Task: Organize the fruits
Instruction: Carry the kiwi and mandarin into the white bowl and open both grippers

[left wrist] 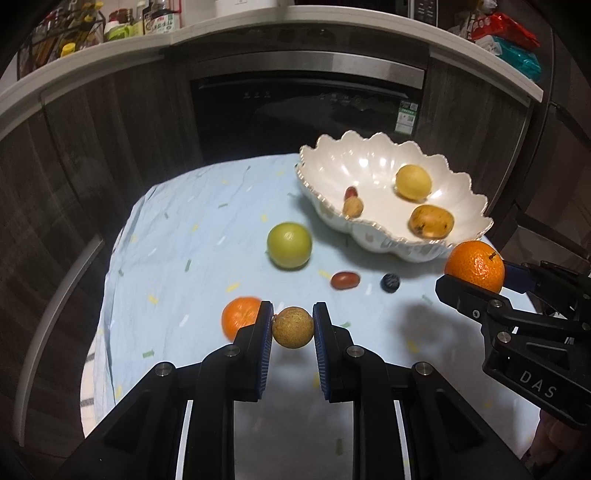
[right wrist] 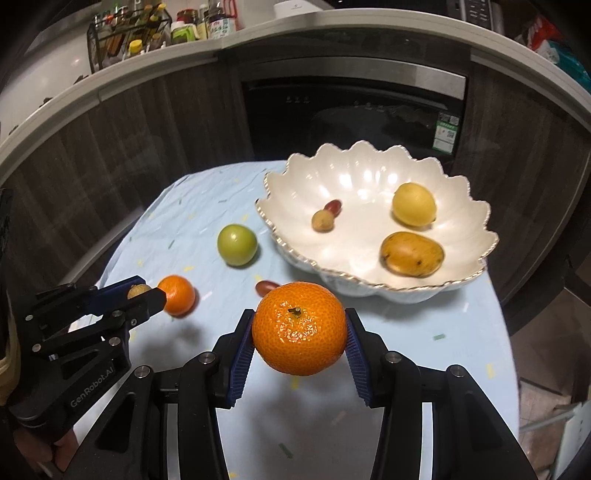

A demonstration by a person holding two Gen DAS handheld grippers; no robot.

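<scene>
My left gripper (left wrist: pixel 293 326) is shut on a small tan round fruit (left wrist: pixel 293 327), held above the cloth. My right gripper (right wrist: pixel 300 332) is shut on a large mandarin (right wrist: pixel 300 328), stem up, also off the table; in the left wrist view that mandarin (left wrist: pixel 475 268) hangs at the right, near the bowl's front rim. The white scalloped bowl (right wrist: pixel 291 177) holds a lemon (right wrist: pixel 413 204), a yellow-brown mango (right wrist: pixel 412 254), a small tan fruit (right wrist: pixel 323 220) and a red one (right wrist: pixel 333 205). On the cloth lie a green fruit (left wrist: pixel 289 244), a second mandarin (left wrist: pixel 240 317), a red date (left wrist: pixel 345 280) and a dark berry (left wrist: pixel 390 283).
The round table wears a light blue cloth (left wrist: pixel 177 236) with small coloured flecks. Behind it stand dark cabinets and a built-in appliance (left wrist: pixel 306 110). A counter above carries bottles in a rack (right wrist: pixel 125 33) and snack bags (left wrist: pixel 506 37). A person's hand shows at the lower left (right wrist: pixel 55 454).
</scene>
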